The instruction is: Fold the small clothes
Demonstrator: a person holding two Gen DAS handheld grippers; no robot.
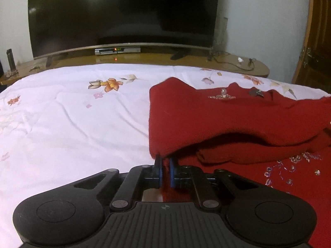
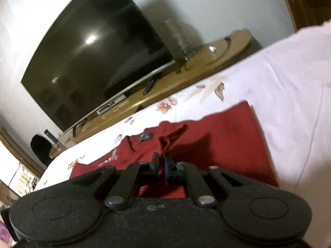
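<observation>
Two hand-held grippers are at work. The left hand-held gripper (image 1: 164, 165) is clamped on the near edge of the red sweater (image 1: 227, 115) and the right hand-held gripper (image 2: 162, 161) pinches a raised tuft, likely to fold it. The sweater lies on the bed (image 1: 72, 124), lower right of the left view, long axis across the frame.

There is one red garment (image 1: 206, 113) on one bed sheet (image 1: 72, 113). Behind stands one television (image 1: 124, 12), with one set-top box (image 1: 117, 51) on one wooden desk (image 1: 238, 62). Two claws: left claw (image 1: 164, 161), right claw (image 2: 161, 159).
</observation>
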